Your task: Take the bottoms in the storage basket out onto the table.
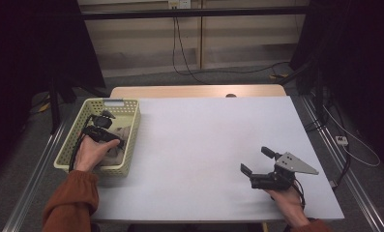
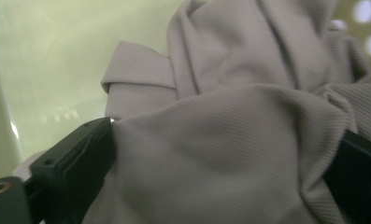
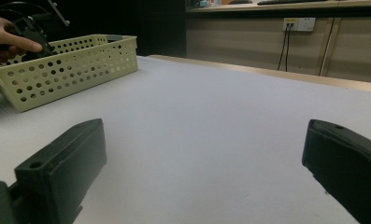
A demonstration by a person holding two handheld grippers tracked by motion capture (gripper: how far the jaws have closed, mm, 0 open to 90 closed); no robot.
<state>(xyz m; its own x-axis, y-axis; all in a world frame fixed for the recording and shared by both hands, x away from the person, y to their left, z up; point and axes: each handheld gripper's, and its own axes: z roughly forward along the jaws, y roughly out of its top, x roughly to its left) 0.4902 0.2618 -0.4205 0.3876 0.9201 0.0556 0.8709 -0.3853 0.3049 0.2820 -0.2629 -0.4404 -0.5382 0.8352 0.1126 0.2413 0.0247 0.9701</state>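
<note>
The left hand-held gripper (image 1: 104,126) sits at the left of the high view, lowered into a pale yellow-green perforated basket (image 1: 131,133) that stands on the left edge of the white table (image 1: 204,145). The person's left hand (image 1: 90,152) grips it from behind, an orange-brown sleeve (image 1: 71,203) running down to the bottom of the frame. A crumpled beige cloth (image 1: 122,133) lies inside the basket under and beside the gripper. At the lower right of this view the right hand-held gripper (image 1: 257,161) rests low over bare table, well apart from the basket, its two black jaws spread wide with nothing between them and a grey three-cornered plate (image 1: 296,163) on top; the right hand (image 1: 288,200) holds it from below. Cables hang against the back wall at the top of the frame.

In the left gripper view, the left hand-held gripper (image 2: 220,158) has its jaws set wide at the lower left and lower right corners, and a fold of the beige cloth (image 2: 230,140) bulges between them, touching both. They are not closed on it. The basket's smooth green floor (image 2: 57,60) fills the upper left; its holed wall shows blurred at the upper right.

In the right gripper view, the right hand-held gripper (image 3: 202,163) shows both jaws far apart at the bottom corners, empty, above the white table (image 3: 197,121). The basket (image 3: 66,70) stands at the upper left, with the left hand (image 3: 8,35) over its rim. A wall socket (image 3: 299,23) sits at the upper right.
</note>
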